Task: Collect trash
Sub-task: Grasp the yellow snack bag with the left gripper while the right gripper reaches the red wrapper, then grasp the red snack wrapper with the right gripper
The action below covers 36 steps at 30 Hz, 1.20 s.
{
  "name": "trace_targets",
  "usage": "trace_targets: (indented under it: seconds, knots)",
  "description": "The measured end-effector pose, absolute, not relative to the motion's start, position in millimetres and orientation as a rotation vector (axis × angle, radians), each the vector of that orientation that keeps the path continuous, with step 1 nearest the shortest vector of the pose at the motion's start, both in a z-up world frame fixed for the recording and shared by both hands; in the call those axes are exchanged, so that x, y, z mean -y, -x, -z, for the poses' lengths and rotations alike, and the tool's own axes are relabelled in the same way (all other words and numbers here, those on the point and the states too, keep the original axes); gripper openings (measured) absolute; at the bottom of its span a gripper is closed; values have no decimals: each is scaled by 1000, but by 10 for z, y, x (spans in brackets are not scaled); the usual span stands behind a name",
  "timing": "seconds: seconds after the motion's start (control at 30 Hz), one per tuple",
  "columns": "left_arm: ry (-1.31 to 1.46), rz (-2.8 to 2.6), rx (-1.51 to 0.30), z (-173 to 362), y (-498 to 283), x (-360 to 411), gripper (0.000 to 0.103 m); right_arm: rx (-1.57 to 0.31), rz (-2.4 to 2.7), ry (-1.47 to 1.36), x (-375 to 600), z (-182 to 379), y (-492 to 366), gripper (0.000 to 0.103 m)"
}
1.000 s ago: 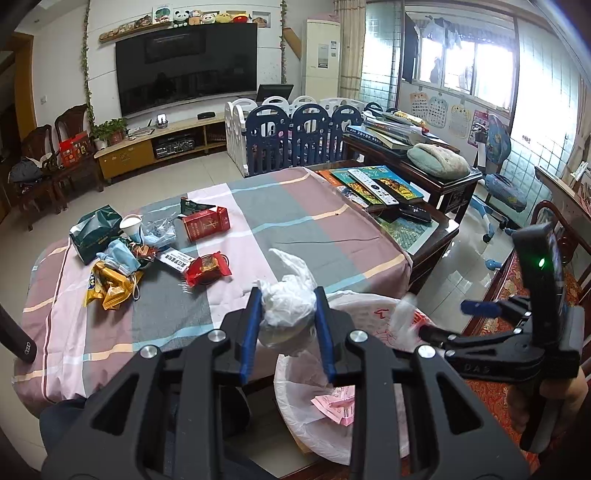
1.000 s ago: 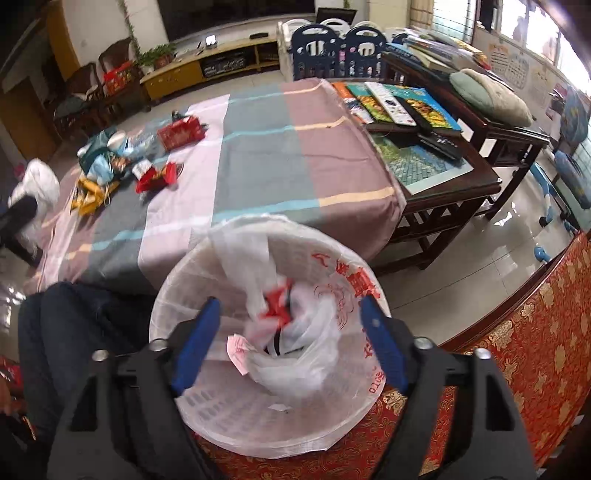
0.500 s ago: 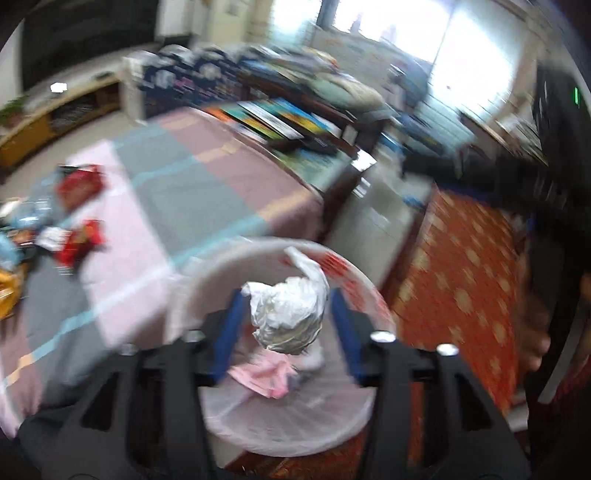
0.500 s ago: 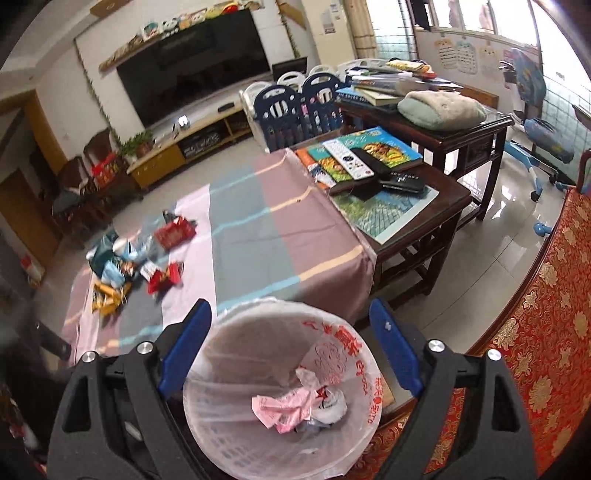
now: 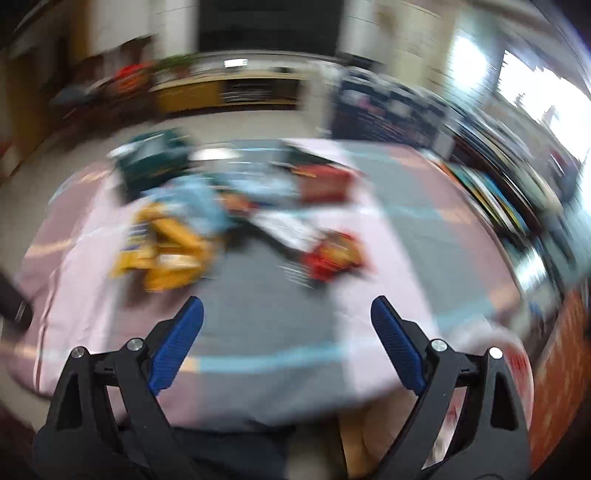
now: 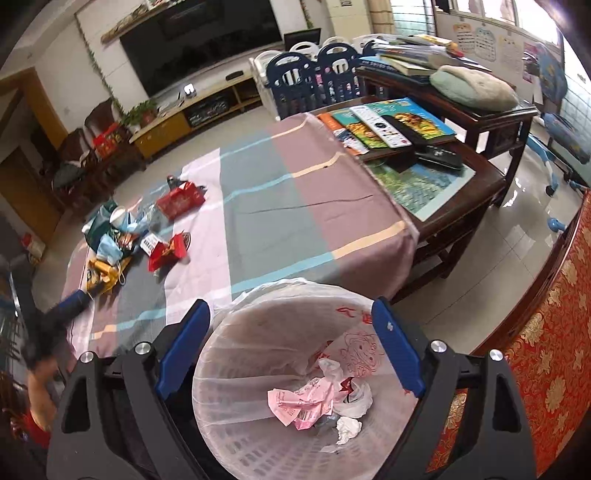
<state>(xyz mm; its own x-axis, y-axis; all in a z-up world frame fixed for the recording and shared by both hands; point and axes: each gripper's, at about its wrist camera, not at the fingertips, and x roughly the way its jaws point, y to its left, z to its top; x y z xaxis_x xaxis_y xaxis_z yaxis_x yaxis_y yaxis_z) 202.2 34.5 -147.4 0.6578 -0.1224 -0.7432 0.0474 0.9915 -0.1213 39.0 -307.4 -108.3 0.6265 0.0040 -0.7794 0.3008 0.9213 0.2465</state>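
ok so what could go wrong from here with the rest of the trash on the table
1. The left hand-held gripper is open and empty, and its view is blurred by fast motion; arriving that fast could scatter the crumpled red wrapper and yellow snack bag.
2. The wrappers lie piled together, so one grasp may drag neighbours off the striped tablecloth.
3. The white mesh bin sits below the table edge; a loose release could miss.

A large dark television [image 6: 199,40] hangs on the white wall at upper left, above a low yellow-fronted cabinet [image 6: 192,110]. Bright windows [image 6: 476,7] fill the upper right; pale glossy floor tiles [image 6: 517,236] reflect daylight beside a dark wooden side table [image 6: 484,184].
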Motion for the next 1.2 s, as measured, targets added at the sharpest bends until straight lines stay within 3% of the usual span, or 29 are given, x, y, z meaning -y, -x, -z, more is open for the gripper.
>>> trace_targets:
  seconds: [0.17, 0.37, 0.43, 0.47, 0.5, 0.6, 0.83, 1.2]
  knots:
    - [234, -124, -891, 1731, -2658, -1418, 92, -935, 159, -364, 2955, 1248, -602, 87]
    - [211, -19, -918, 2031, -3015, -1583, 91, -998, 142, -371, 2801, 1418, -843, 87]
    - [192, 31, -919, 2121, -3072, -1510, 76, -1003, 139, -358, 2722, 1425, -923, 87]
    - [191, 54, -931, 2171, -3077, -1489, 53, -1003, 136, -353, 2689, 1416, -960, 87]
    - [196, 62, -951, 2221, -3075, -1487, 38, -1003, 132, -350, 2652, 1413, -990, 87]
    - [248, 74, -943, 2247, -2941, -1513, 31, -1002, 108, -341, 2502, 1416, -1094, 87]
    - [341, -45, -823, 1882, -2314, -1688, 28, -995, 23, -295, 2011, 1530, -1429, 87]
    - [386, -49, -822, 1869, -1726, -1480, 28, -1013, 19, -108, 1203, 1977, -2659, 87]
